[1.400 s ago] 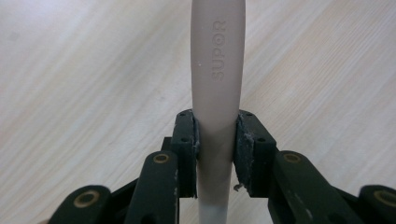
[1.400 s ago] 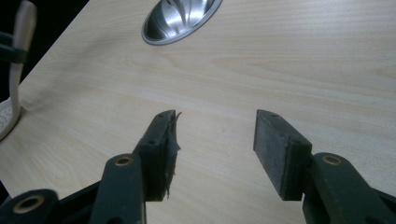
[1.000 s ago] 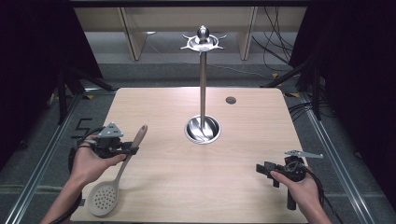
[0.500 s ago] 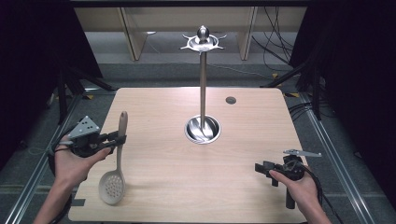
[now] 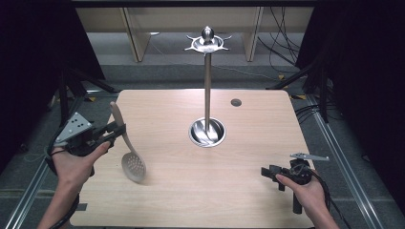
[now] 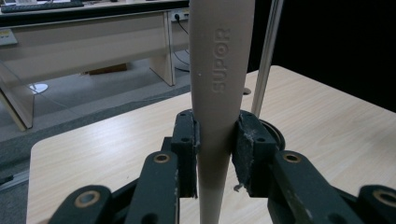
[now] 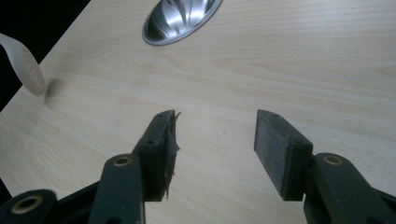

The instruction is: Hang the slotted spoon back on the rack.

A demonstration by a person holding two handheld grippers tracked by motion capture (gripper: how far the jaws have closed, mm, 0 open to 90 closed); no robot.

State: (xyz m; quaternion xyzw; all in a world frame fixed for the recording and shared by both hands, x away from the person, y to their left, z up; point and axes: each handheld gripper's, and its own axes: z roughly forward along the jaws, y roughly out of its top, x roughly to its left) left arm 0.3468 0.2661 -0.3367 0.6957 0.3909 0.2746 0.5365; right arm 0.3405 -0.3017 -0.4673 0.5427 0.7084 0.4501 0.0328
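Observation:
A beige slotted spoon (image 5: 133, 166) hangs off the table at the left, head down and handle (image 5: 117, 116) pointing up and away. My left gripper (image 5: 117, 131) is shut on that handle; in the left gripper view the pads clamp the handle (image 6: 219, 93), marked SUPOR, from both sides. A metal stand (image 5: 207, 81) rises from a round dish base (image 5: 207, 132) at the table's middle, with a hook crown (image 5: 207, 43) on top. My right gripper (image 5: 264, 172) rests low near the front right, open and holding nothing (image 7: 215, 130). The spoon head (image 7: 28, 65) shows far left in the right gripper view.
The wooden table (image 5: 248, 191) has a small dark hole (image 5: 235, 102) at the back right. Desks and cables stand on the floor beyond the far edge. The stand's pole (image 6: 266, 56) is right of the held handle in the left gripper view.
The left gripper has raised the spoon off the table. Its head has swung up and to the right, and the handle now stands steeper. The right gripper has stayed put.

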